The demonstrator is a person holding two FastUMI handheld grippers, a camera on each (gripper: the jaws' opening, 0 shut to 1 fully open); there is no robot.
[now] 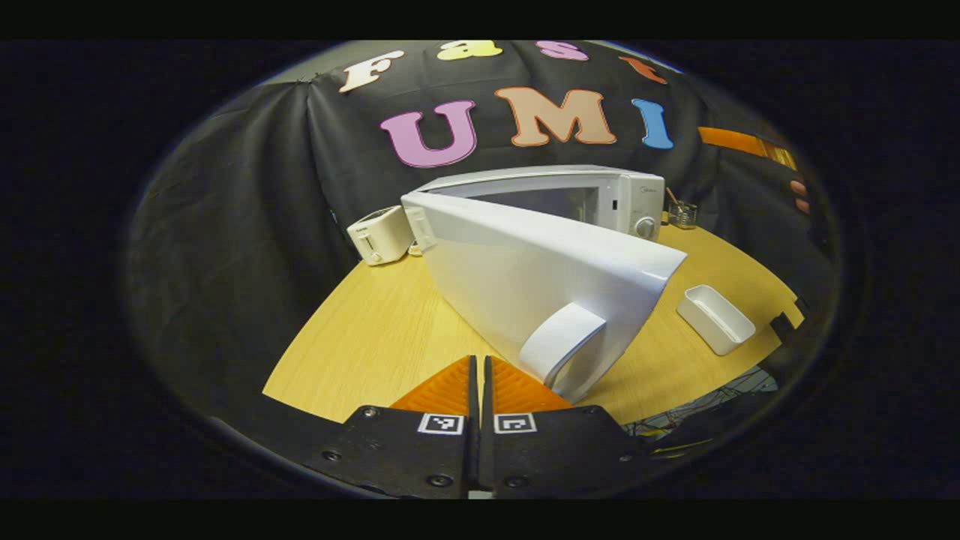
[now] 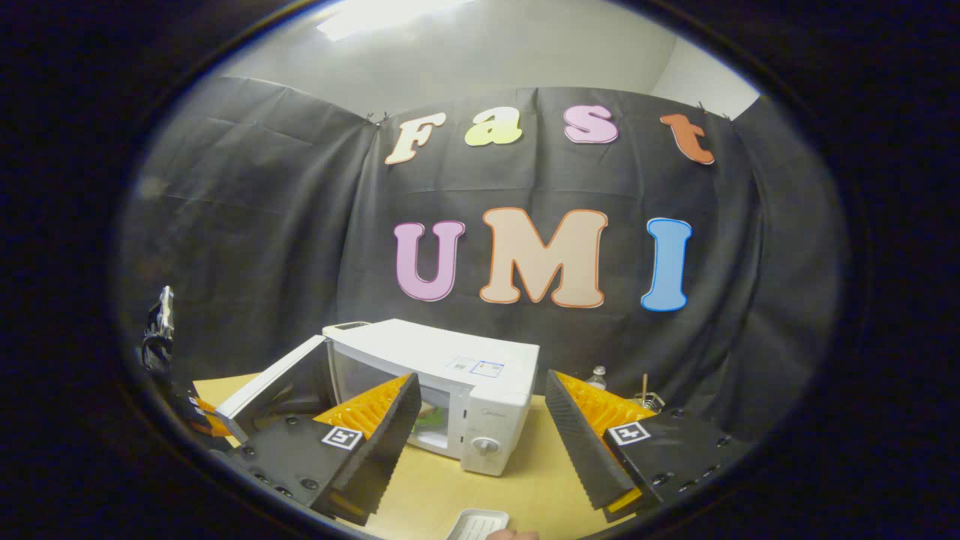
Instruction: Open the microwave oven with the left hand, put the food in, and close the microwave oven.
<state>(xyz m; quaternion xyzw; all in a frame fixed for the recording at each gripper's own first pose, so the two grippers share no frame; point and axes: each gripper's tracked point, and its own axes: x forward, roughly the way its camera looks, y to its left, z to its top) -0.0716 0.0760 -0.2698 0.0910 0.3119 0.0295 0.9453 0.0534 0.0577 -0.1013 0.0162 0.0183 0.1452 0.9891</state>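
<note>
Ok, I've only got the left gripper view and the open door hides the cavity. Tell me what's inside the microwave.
Observer: In the right gripper view, something green sits inside the microwave, partly behind a finger. I can't tell what it is.
Operator: Give me the state of the right gripper.
Observer: The right gripper is open, fingers wide apart, with nothing between them.
Operator: Report anything behind the microwave.
Observer: A small bottle stands beyond its right side.
</note>
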